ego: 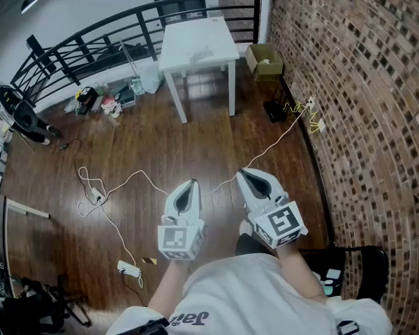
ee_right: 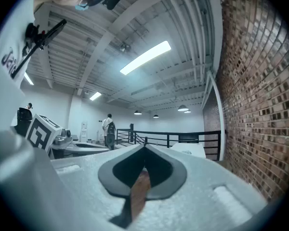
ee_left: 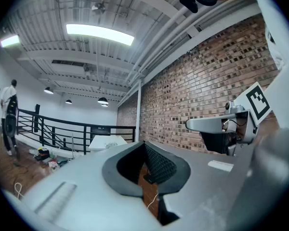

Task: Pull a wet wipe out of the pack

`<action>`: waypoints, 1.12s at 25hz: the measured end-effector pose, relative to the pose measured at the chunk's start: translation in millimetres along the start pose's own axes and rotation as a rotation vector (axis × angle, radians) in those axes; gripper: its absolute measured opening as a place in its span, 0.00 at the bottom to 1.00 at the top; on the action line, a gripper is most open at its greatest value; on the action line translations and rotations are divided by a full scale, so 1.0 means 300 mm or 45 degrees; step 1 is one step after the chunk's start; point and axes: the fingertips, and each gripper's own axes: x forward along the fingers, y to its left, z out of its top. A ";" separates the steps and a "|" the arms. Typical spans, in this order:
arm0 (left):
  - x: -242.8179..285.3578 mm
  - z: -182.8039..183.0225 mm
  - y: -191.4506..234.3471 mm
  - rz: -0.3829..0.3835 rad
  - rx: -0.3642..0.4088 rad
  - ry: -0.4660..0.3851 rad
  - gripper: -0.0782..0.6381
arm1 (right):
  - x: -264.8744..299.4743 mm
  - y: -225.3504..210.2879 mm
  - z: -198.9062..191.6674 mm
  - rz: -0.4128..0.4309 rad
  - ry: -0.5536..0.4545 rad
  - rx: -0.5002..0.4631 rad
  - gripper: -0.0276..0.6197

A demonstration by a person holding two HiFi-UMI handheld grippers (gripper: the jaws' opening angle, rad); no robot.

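A white table (ego: 195,44) stands far ahead by the black railing, with a small pale thing (ego: 199,53) on its top, too small to identify. I hold both grippers level at waist height over the wooden floor, well short of that table. In the head view my left gripper (ego: 190,183) has its tips together with nothing between them. My right gripper (ego: 241,172) is shut and empty too. The left gripper view shows the jaws meeting at the tip of the left gripper (ee_left: 144,143), with the table (ee_left: 107,141) beyond. Seen in its own view, the right gripper (ee_right: 144,147) is closed on nothing.
A brick wall (ego: 363,82) runs along the right. A black railing (ego: 91,44) curves behind the table. White cables (ego: 112,187) and a power strip (ego: 129,268) lie on the floor. A cardboard box (ego: 264,60) sits by the wall. A black chair (ego: 356,267) is at lower right. A person (ee_right: 108,129) stands far off.
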 end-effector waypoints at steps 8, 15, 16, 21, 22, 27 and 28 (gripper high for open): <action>0.543 0.037 -0.034 0.019 -0.032 -0.006 0.13 | 0.279 -0.495 -0.048 0.078 0.065 0.088 0.02; 0.903 -0.069 0.131 0.000 -0.058 0.015 0.13 | 0.590 -0.718 -0.229 0.049 0.157 0.106 0.02; 0.966 -0.077 0.172 -0.001 -0.062 0.014 0.13 | 0.654 -0.746 -0.247 0.055 0.157 0.072 0.02; 1.295 -0.029 0.485 0.006 -0.095 -0.009 0.13 | 1.095 -0.887 -0.233 0.080 0.192 0.051 0.02; 1.360 -0.008 0.557 0.000 -0.091 -0.021 0.13 | 1.200 -0.912 -0.205 0.094 0.183 0.040 0.02; 1.700 0.074 0.899 -0.031 -0.073 -0.051 0.13 | 1.692 -1.050 -0.050 0.119 0.099 -0.041 0.03; 1.759 0.074 0.950 -0.024 -0.077 -0.045 0.13 | 1.756 -1.074 -0.048 0.124 0.101 -0.051 0.03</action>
